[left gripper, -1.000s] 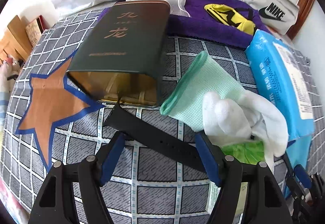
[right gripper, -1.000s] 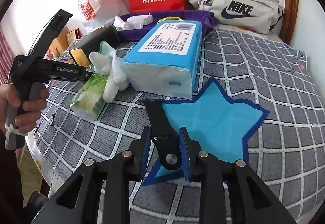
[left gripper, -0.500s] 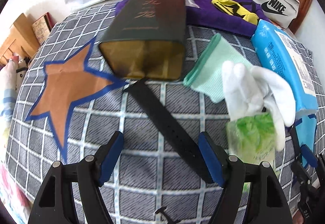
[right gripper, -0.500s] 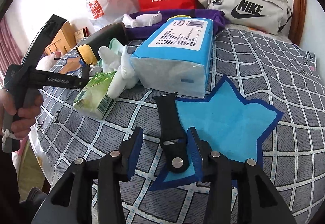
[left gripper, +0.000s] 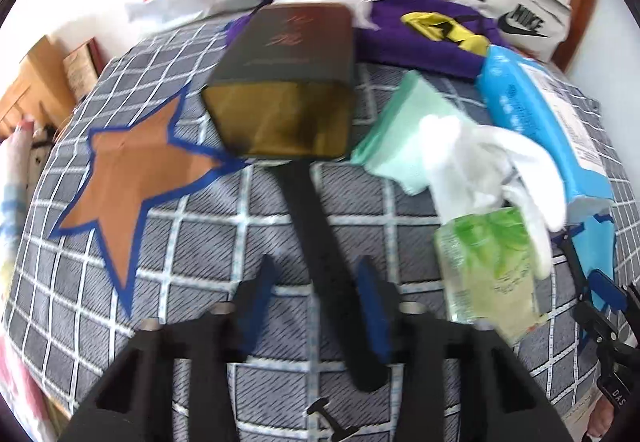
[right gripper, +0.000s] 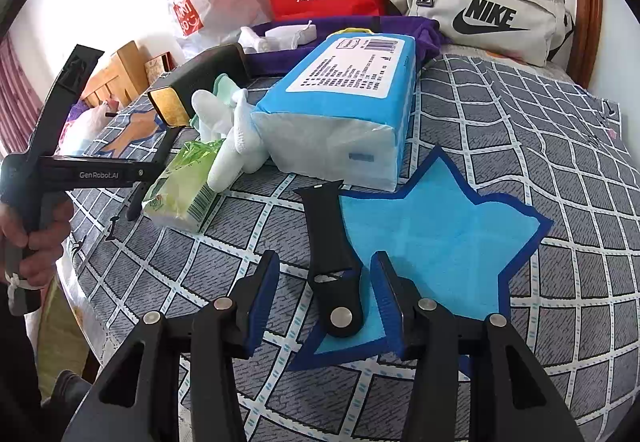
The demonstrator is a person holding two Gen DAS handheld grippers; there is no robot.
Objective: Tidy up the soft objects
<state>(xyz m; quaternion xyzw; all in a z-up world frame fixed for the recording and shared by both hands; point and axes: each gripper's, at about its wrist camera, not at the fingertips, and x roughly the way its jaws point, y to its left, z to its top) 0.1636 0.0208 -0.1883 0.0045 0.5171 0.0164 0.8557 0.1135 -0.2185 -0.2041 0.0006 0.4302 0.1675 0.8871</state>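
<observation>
Item: my left claw closing astride a black strap, my right claw opening off the buckle strap at twelve o'clock; risk: limp rubber slips out.

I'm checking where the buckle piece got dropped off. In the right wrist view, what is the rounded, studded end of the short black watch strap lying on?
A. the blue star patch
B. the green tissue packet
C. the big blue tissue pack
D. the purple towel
A: the short black watch strap lies flat between the opening right tongs, untouched by the pads, its studded end over the blue star patch.
</observation>
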